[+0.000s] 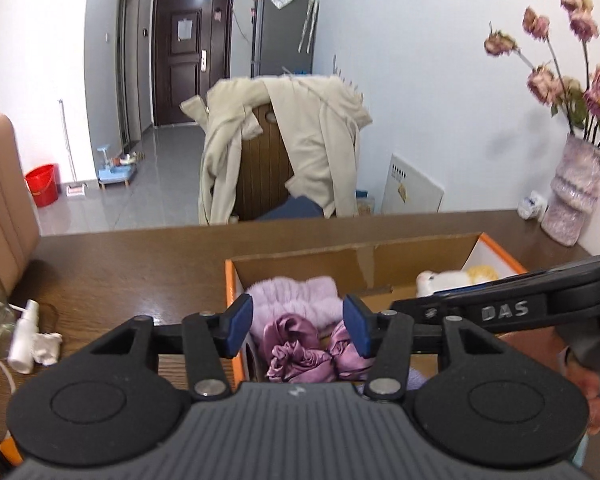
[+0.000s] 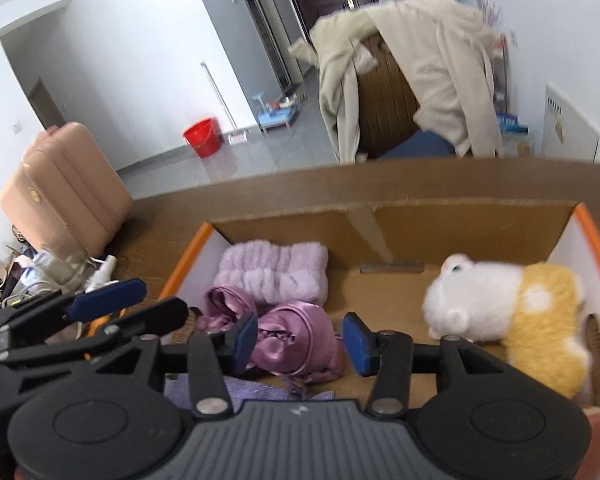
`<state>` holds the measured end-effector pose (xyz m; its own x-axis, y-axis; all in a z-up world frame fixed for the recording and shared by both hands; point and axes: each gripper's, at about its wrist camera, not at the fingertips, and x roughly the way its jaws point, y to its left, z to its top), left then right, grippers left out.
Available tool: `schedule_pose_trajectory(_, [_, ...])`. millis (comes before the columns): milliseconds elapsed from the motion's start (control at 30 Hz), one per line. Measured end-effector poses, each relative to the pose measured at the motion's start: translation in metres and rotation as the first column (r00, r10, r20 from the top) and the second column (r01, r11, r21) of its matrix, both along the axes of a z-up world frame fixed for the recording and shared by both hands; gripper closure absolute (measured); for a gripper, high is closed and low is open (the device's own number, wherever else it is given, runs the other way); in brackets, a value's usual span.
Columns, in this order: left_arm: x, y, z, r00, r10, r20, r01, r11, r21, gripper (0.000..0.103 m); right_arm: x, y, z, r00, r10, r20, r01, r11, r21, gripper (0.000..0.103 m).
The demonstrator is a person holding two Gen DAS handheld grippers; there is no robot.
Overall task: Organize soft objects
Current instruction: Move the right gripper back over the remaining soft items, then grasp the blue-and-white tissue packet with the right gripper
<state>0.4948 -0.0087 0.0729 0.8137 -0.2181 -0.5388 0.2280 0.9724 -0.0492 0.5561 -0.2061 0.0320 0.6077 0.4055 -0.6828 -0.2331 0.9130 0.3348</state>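
From my left wrist view, the right tongs' arm crosses the plush toy (image 1: 444, 280), so I see only its white head and a yellow scrap behind. My own left tongs (image 1: 298, 330) cover the near part of the satin cloth (image 1: 296, 350). Beyond the right tongs (image 2: 300, 338), the toy (image 2: 508, 312) is motion-blurred. The clutter (image 2: 40, 276) left of them is cut off by the edge.

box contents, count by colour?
Purple: 2, the fluffy lilac towel and the satin cloth
White and yellow: 1, the plush toy
Total: 3 in the cardboard box; a purple edge nearer the camera is unclear.
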Motion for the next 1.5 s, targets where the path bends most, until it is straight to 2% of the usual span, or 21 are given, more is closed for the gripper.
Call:
schedule_pose_trajectory(100, [-0.019,0.000,0.018,0.999,0.003,0.035,-0.003,1.000,0.003,0.045,-0.021,-0.010,0.027,0.998,-0.017,0.058,0.019,1.000,-0.020,0.054])
schedule_pose_trajectory(233, [-0.045,-0.002,0.037,0.998,0.010,0.065,-0.011,1.000,0.004,0.043,-0.055,-0.026,0.056,0.991,-0.052,0.123,0.057,0.998,-0.036,0.048])
schedule_pose_trajectory(333, [-0.068,-0.006,0.049,0.996,0.017,0.092,-0.018,1.000,0.008,0.034,-0.082,-0.038,0.074,0.984,-0.066,0.167,0.076,0.996,-0.053,0.046])
schedule_pose_trajectory(500, [-0.109,-0.010,0.060,0.987,0.039,0.155,-0.037,0.999,-0.015,0.019,-0.130,-0.060,0.093,0.962,-0.110,0.252,0.135,0.987,-0.086,0.037])
schedule_pose_trajectory(600, [-0.133,-0.011,0.055,0.974,0.085,0.209,-0.080,0.996,-0.036,0.016,-0.162,-0.069,0.098,0.930,-0.129,0.345,0.174,0.979,-0.102,0.031])
schedule_pose_trajectory(667, [-0.146,-0.013,0.050,0.966,0.102,0.237,-0.096,0.995,-0.037,0.014,-0.183,-0.072,0.099,0.905,-0.130,0.406,0.193,0.974,-0.120,0.020])
schedule_pose_trajectory(767, [-0.166,-0.013,0.044,0.953,0.120,0.278,-0.110,0.993,-0.051,0.006,-0.207,-0.075,0.100,0.872,-0.145,0.467,0.234,0.962,-0.139,0.019])
schedule_pose_trajectory(900, [-0.192,-0.010,0.038,0.937,0.146,0.317,-0.127,0.989,-0.080,0.005,-0.235,-0.077,0.098,0.829,-0.158,0.537,0.268,0.954,-0.133,0.018])
schedule_pose_trajectory(1000, [-0.219,-0.007,0.033,0.918,0.172,0.357,-0.141,0.984,-0.111,0.002,-0.261,-0.074,0.090,0.787,-0.161,0.595,0.298,0.944,-0.139,0.016])
schedule_pose_trajectory(1100, [-0.251,-0.004,0.023,0.904,0.165,0.394,-0.127,0.985,-0.121,0.000,-0.290,-0.074,0.079,0.766,-0.164,0.621,0.300,0.946,-0.120,0.009])
schedule_pose_trajectory(1233, [-0.299,0.000,0.004,0.890,0.176,0.421,-0.134,0.983,-0.128,0.000,-0.331,-0.072,0.059,0.766,-0.159,0.623,0.284,0.953,-0.107,0.007])
schedule_pose_trajectory(1400, [-0.348,0.002,-0.023,0.910,0.148,0.388,-0.118,0.988,-0.102,0.000,-0.387,-0.067,0.032,0.787,-0.193,0.586,0.289,0.955,-0.073,0.005])
schedule_pose_trajectory(1500, [-0.356,0.006,-0.031,0.925,0.137,0.355,-0.108,0.989,-0.101,0.000,-0.410,-0.069,0.017,0.814,-0.208,0.542,0.269,0.962,-0.035,0.005])
